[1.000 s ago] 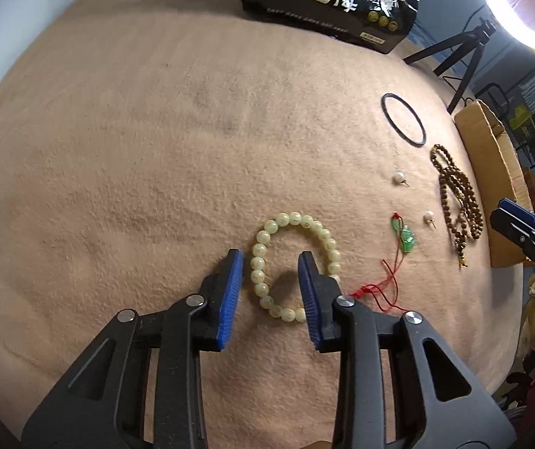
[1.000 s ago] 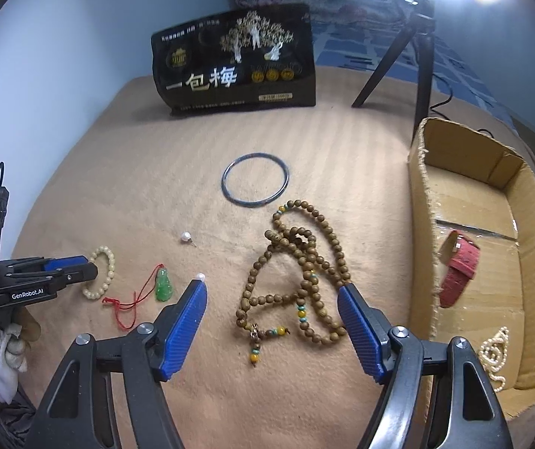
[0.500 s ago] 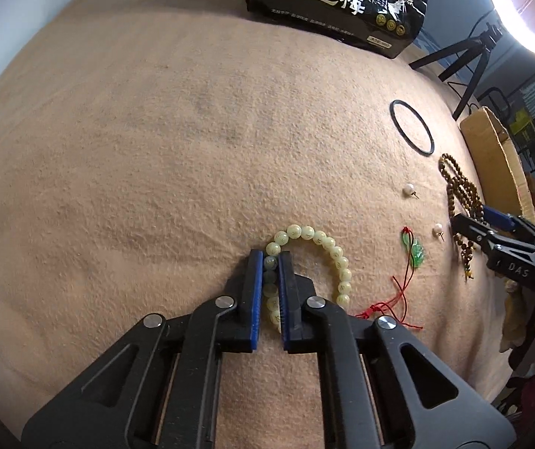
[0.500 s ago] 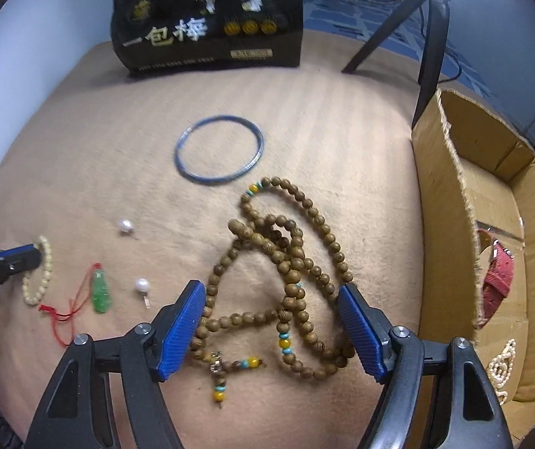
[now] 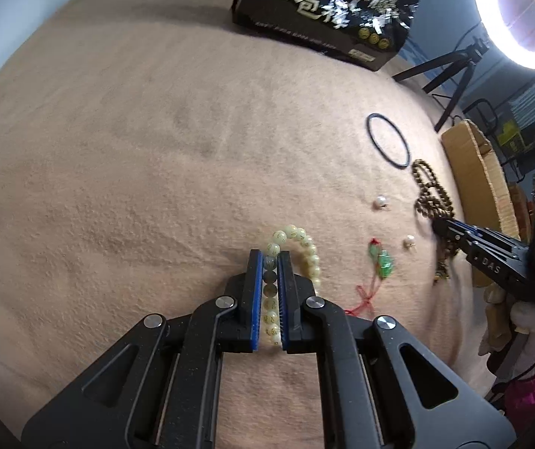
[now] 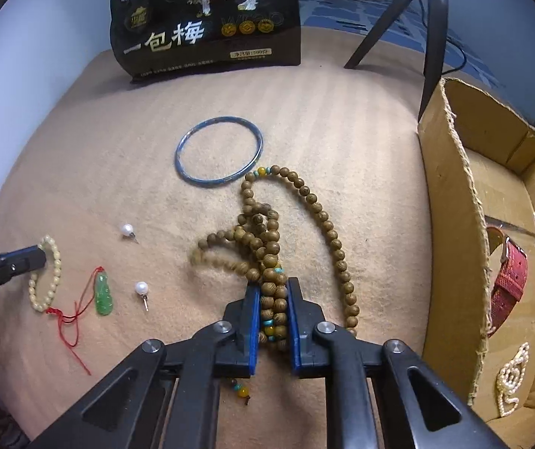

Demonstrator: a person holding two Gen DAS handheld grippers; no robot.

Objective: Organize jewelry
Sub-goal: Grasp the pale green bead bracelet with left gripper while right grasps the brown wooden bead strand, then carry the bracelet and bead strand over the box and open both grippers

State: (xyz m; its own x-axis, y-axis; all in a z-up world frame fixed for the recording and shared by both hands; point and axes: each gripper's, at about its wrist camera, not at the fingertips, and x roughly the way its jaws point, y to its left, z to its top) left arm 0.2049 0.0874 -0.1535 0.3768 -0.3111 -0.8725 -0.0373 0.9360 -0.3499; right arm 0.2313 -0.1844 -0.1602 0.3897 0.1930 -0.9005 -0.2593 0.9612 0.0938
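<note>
The tan blanket [image 6: 342, 119] at the frame's center is matt, nappy cloth with faint ribs. The brown mala beads [image 6: 306, 196] just right of center look like grained wood with a dull sheen, while the pale bead bracelet [image 5: 306, 249] is smooth and glossy, maybe jade or resin, hard to tell. The bangle [image 6: 218, 153] above center has a thin metallic shine. The box [image 6: 450, 202] on the right is raw corrugated cardboard with frayed edges, and the watch strap [image 6: 510, 280] inside looks like textured red leather. The black bag [image 6: 207, 18] up top is shiny plastic foil.
</note>
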